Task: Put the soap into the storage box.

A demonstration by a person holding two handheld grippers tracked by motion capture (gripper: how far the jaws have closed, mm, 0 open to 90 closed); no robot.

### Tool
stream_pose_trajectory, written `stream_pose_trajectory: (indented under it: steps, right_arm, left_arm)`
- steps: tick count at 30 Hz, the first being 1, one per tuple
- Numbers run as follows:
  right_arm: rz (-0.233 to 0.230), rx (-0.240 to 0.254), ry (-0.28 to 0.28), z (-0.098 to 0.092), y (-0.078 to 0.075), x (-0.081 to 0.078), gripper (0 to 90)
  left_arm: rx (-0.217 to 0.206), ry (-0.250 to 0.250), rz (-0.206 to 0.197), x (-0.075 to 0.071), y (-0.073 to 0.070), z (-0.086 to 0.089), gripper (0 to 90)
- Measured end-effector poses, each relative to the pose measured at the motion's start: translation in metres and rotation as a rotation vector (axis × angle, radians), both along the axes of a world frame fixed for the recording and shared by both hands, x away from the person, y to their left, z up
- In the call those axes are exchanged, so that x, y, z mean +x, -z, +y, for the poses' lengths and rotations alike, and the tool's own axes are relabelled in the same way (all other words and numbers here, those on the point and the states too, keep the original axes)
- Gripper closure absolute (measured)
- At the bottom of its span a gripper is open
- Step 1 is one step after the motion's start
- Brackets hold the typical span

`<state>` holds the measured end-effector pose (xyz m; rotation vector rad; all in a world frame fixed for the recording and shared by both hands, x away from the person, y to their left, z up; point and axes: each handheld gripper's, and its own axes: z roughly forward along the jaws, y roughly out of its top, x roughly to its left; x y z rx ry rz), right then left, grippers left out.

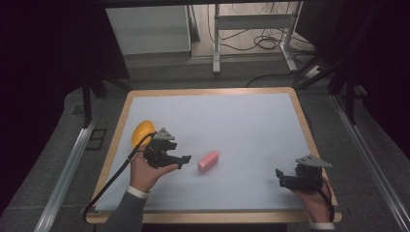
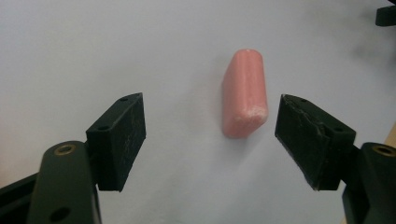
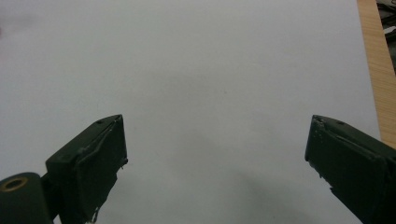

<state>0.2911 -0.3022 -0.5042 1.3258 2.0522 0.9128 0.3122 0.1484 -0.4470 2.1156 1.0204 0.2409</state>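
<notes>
Both hand-held grippers wait low at the near side of the white counter with the wooden rim. The right hand-held gripper sits near the front right corner. Its two black jaws are spread wide and hold nothing. Bare white counter lies under it.

The left hand-held gripper is a bit farther in, on the left. Its jaws are wide open too, and empty. It points at the small pink soft-looking block with rounded ends, which lies flat just in front of it. In the left gripper view the pink block lies a little past the jaw tips, closer to the right jaw, not touching either one.

I think the block is light and a bit squishy, like an eraser or a bar of soap. It may be smooth and slide. A good place to pinch is across its two long sides, near the middle, with a gentle squeeze.

Farther back, behind the left hand, an orange round bowl rests near the left rim of the counter.
</notes>
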Motion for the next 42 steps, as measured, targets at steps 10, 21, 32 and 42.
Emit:
stream_pose_trajectory:
  steps: [10, 21, 32, 42]
  right_arm:
    - [0.002, -0.008, -0.003, 0.001, 0.001, 0.000, 5.2]
    - [0.000, -0.013, -0.001, 0.000, 0.000, -0.001, 5.3]
    - [0.002, -0.013, 0.001, 0.000, 0.002, 0.000, 5.3]
    - [0.002, -0.020, -0.002, 0.001, 0.003, 0.000, 5.2]
  left_arm:
    - [0.022, 0.034, 0.014, 0.003, 0.005, -0.021, 25.5]
    - [0.076, 0.061, 0.016, 0.003, 0.007, -0.042, 26.1]
    - [0.076, 0.068, 0.040, 0.009, 0.015, -0.055, 26.5]
    - [0.089, 0.067, 0.051, 0.011, 0.031, -0.072, 27.6]
